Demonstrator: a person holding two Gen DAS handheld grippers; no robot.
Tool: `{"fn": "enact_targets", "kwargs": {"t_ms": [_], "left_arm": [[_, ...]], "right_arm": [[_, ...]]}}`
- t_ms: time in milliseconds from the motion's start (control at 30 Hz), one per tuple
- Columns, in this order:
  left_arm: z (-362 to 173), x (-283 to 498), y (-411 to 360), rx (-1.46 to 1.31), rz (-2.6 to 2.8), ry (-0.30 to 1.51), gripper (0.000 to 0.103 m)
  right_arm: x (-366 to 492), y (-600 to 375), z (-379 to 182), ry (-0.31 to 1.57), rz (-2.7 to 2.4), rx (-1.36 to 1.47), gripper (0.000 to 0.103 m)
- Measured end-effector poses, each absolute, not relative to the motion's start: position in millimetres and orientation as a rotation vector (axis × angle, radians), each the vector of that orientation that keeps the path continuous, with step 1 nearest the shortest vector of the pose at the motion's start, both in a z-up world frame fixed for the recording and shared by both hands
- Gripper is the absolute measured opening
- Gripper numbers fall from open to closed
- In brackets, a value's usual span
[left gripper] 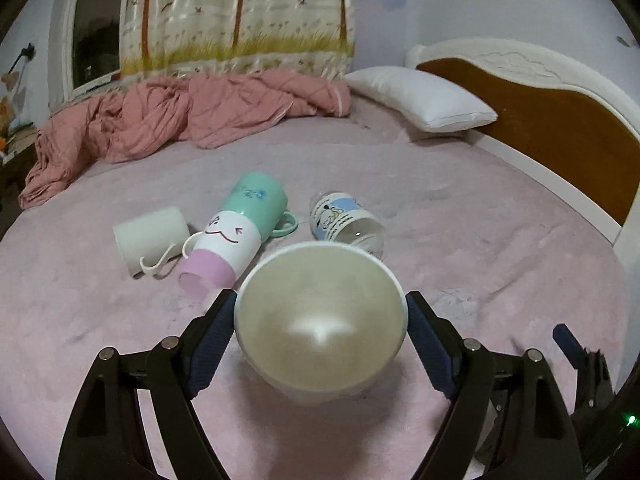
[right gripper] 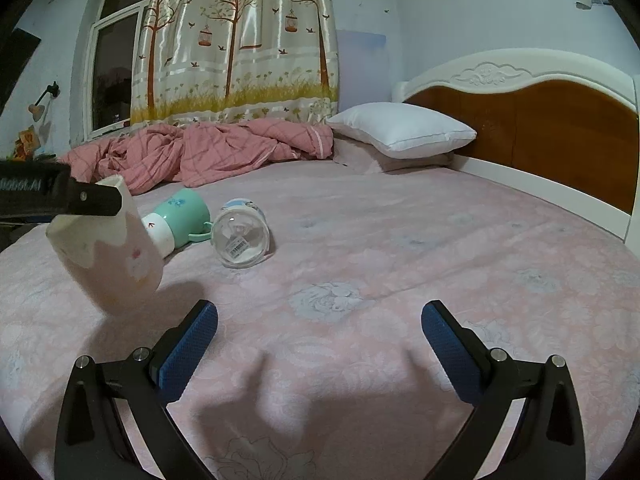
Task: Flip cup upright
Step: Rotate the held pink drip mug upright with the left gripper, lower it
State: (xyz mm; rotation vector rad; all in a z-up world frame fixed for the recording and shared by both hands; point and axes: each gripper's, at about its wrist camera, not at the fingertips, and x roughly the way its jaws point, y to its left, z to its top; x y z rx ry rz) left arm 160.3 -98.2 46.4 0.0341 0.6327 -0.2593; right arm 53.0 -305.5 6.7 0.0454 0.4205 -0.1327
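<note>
My left gripper (left gripper: 320, 316) is shut on a cream cup (left gripper: 320, 320), its mouth facing the camera. In the right wrist view this cup (right gripper: 116, 260) has a pink pattern, hangs tilted just above the pink bedsheet (right gripper: 400, 240), and the left gripper's finger (right gripper: 88, 200) is at its rim. My right gripper (right gripper: 320, 344) is open and empty over the sheet, to the right of the held cup. One of its blue pads (left gripper: 568, 346) shows in the left wrist view.
Lying on their sides on the bed: a white mug (left gripper: 150, 238), a stack of green, white and purple cups (left gripper: 236, 232), and a clear glass cup with a cartoon print (left gripper: 344, 222). A pink quilt (left gripper: 180, 116), white pillow (left gripper: 420, 98) and headboard (left gripper: 560, 120) are behind.
</note>
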Motion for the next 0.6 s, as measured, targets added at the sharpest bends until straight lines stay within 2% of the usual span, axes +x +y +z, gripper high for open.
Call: {"fn": "enact_targets", "kwargs": {"t_ms": [300,467,600], "left_arm": [[22.2,160.3,-80.3,-0.060,-0.240,0.544,0.082],[8.9,164.3,-81.3,-0.047,-0.263,0.583,0.083],[11.2,146.6,-79.8,-0.011,-0.245,0.498,0.101]], "right_arm": [[50.7,-305.7,6.8,0.418,-0.121,0.043,0.103],[49.8,-305.4,7.8,0.417,-0.119,0.037,0.103],[49.8,-304.6,8.1,0.416,-0.120,0.039,0.103]]}}
